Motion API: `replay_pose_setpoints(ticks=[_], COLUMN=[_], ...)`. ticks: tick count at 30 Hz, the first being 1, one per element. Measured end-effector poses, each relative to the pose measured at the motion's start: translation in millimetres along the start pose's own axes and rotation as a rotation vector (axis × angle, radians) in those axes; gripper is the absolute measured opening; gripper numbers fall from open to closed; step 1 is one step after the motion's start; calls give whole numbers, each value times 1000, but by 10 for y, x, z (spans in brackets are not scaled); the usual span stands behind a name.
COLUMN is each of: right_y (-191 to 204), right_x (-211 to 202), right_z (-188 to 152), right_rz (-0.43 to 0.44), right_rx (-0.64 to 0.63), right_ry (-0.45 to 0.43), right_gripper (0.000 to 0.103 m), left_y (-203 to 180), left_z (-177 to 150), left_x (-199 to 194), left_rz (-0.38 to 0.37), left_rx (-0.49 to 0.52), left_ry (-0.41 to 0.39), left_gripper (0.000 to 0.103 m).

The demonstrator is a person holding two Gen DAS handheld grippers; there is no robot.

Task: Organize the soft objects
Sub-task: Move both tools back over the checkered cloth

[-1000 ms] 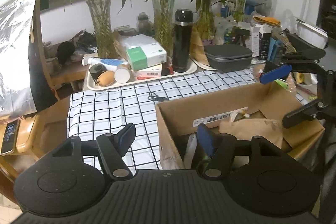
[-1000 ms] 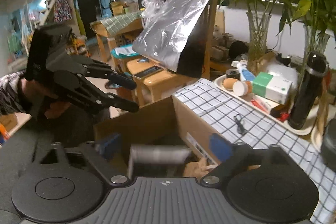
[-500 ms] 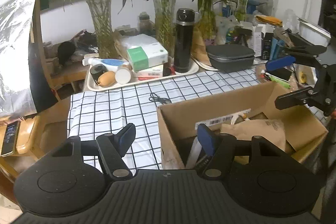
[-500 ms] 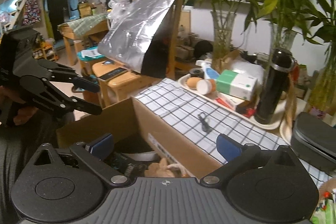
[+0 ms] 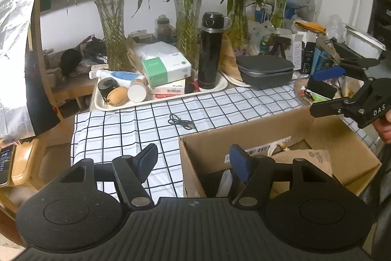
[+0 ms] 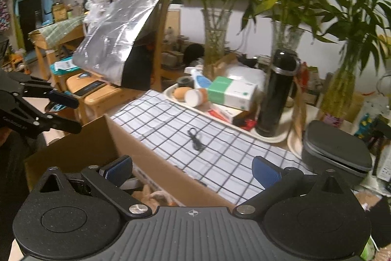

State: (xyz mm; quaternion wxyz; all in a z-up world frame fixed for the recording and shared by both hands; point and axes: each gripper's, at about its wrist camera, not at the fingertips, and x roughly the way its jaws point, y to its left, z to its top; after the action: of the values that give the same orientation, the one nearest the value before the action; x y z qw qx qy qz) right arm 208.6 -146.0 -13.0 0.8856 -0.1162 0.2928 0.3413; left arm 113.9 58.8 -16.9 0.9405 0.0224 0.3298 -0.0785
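An open cardboard box sits at the near edge of the checked tablecloth. It holds a brown paper bag and other soft things I cannot make out. My left gripper is open and empty, straddling the box's left wall. My right gripper is open and empty over the box's far wall. The right gripper also shows in the left wrist view, raised above the box's right end. The left gripper shows in the right wrist view, beyond the box's left end.
A white tray at the back holds a black flask, a green and white box and small bottles. A black cable lies on the cloth. A grey case, glass vases with bamboo and clutter stand behind.
My right gripper has risen out of the box and swung right, toward the back of the table. The left gripper has held almost still.
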Motion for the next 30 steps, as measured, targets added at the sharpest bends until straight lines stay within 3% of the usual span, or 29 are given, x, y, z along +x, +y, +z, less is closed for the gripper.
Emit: replay_pose_setpoints(ticks=[14, 20, 30], right_y=[-177, -217, -307], right_x=[73, 107, 171], right_z=[-5, -11, -16], right_rz=[-98, -117, -142], right_rx=[93, 116, 143], right_ry=[9, 14, 30], right_gripper=[103, 103, 103], left_y=[84, 117, 280], left_z=[158, 294, 532], left_x=[140, 224, 469], left_rz=[55, 48, 17], left_rx=[-16, -15, -102], left_ry=[-39, -56, -64], left_gripper=[64, 64, 64])
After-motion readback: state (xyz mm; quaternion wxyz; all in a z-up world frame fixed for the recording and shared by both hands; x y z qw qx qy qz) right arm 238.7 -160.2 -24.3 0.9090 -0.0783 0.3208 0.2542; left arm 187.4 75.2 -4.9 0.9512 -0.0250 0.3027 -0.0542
